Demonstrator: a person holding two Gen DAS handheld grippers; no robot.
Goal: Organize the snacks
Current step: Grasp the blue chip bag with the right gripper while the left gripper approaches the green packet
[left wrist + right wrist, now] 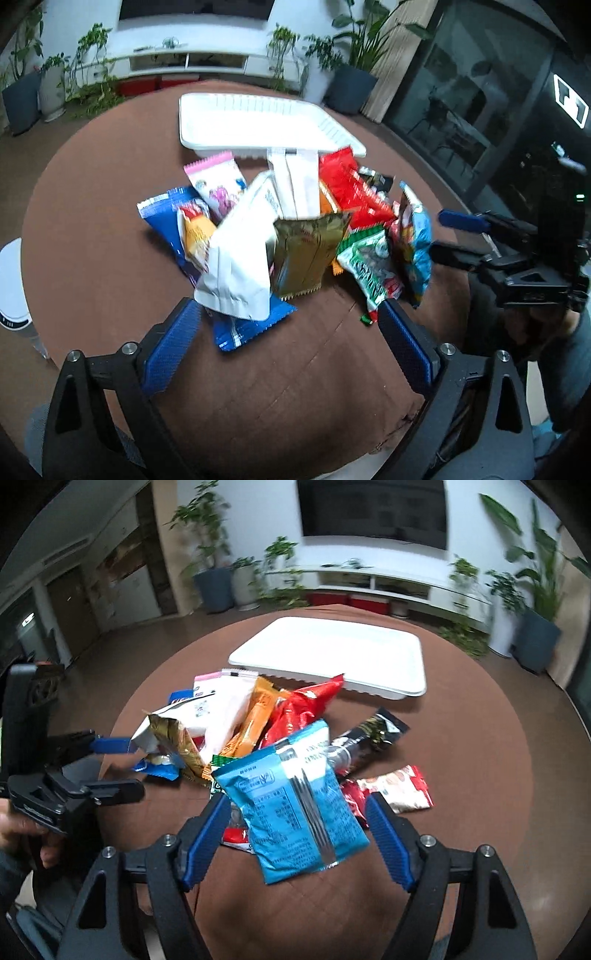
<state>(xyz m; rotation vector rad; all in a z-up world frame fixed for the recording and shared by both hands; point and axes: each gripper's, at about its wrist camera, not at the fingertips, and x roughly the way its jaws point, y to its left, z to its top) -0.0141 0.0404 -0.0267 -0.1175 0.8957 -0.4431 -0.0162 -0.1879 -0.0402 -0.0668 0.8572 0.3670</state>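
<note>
A heap of snack packets lies mid-table: a white bag (240, 266), a gold packet (306, 251), a red packet (351, 188), a blue packet (166, 221), a pink packet (218, 184) and a light-blue packet (299, 805). A white tray (258, 125) stands behind them, also in the right wrist view (332, 653). My left gripper (291, 314) is open, just short of the white bag. My right gripper (295, 812) is open, with the light-blue packet between its fingers (388, 838); contact is unclear.
The round brown table (92, 258) has bare surface at the near side. A black packet (369, 734) and a red-and-white packet (402, 790) lie to the right of the heap. Potted plants (214, 579) and a white cabinet (388, 583) stand beyond.
</note>
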